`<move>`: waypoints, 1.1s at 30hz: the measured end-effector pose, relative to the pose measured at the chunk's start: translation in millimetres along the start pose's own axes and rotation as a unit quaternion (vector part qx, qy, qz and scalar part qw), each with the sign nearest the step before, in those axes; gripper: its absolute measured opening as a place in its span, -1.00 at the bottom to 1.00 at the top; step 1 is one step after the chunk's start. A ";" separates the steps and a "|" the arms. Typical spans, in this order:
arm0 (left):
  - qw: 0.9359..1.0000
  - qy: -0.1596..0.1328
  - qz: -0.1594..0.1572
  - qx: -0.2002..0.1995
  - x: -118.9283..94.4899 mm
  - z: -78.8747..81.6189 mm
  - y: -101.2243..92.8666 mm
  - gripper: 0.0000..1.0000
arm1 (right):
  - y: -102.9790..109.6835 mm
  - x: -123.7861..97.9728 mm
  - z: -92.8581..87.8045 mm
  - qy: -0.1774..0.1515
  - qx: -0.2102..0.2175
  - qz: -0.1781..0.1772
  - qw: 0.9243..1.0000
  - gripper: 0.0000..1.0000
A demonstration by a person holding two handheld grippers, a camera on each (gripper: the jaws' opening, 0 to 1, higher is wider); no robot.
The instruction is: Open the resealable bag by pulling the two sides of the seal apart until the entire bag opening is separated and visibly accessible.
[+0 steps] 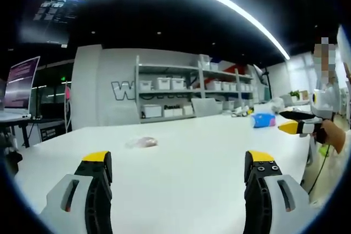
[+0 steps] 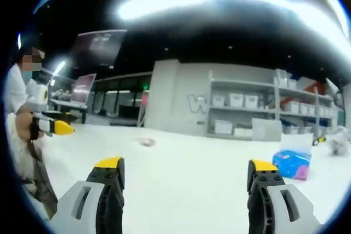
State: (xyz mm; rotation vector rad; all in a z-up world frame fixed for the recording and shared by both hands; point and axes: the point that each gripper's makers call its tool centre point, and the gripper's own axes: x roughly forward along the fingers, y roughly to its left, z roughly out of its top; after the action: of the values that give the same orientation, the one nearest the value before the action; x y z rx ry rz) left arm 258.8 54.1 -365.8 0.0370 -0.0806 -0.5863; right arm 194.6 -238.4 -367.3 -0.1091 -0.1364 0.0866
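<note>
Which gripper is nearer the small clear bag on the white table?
Left, probably. The bag lies ahead of the left gripper, slightly left; from the right gripper it looks smaller, farther off.

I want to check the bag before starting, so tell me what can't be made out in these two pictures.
- Small bag on the white table, left gripper view: too small and far to tell its seal or contents.
- Same bag, right gripper view: blurred.
- Blue packet, right gripper view: motion blur hides its print.
- Shelf bins: labels too small.
</note>
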 end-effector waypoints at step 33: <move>1.000 0.006 0.006 0.002 -0.3 -4.2 5.2 0.99 | 31.1 40.5 17.8 0.043 -0.174 0.106 0.978 0.85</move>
State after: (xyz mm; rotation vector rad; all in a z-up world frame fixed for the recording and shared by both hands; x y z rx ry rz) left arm 261.8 58.5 -369.6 0.0448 -0.0707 -0.5740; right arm 229.6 -202.0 -347.9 -0.4767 -0.0513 0.2699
